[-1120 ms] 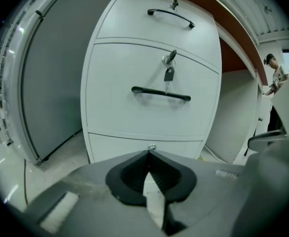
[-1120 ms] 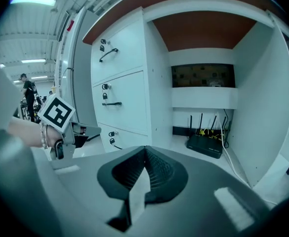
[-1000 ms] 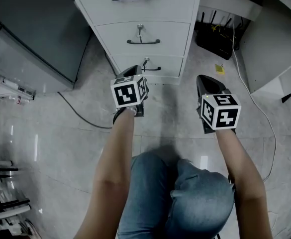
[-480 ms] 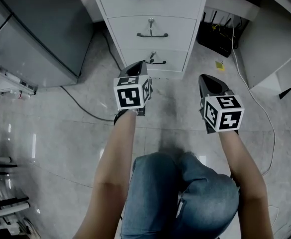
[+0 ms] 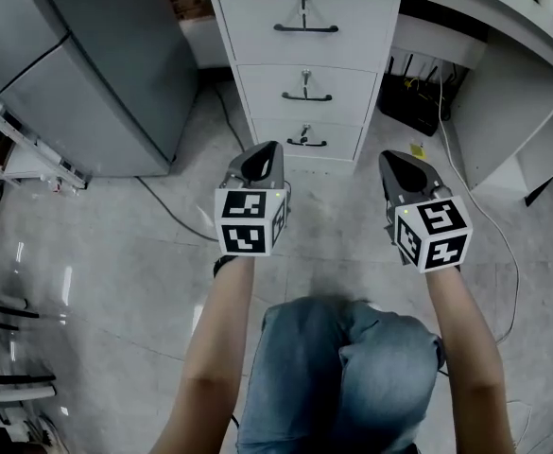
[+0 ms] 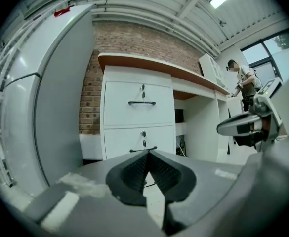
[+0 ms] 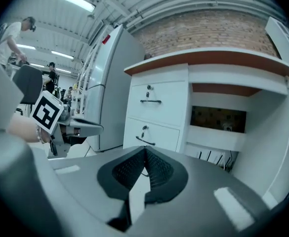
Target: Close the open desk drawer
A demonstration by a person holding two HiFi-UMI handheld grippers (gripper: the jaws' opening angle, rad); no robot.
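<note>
The left gripper had its jaws pressed together with nothing between them, the ribbed pads meeting at the tips. The right gripper was likewise closed and empty. Both were held side by side, apart from each other, above the grey floor and short of the white drawer unit, touching nothing. The left one pointed toward the bottom drawer; the right one pointed past the unit's right edge. All three drawers sat shut: the top drawer, the middle drawer and the bottom one had fronts flush with the unit, black handles facing out. A grey refrigerator stood left of the unit, with a dark cable trailing over the floor beside it. Under the desk to the right sat a black box with cords, and a small yellow scrap lay near it. The person's knees in jeans showed below the forearms
</note>
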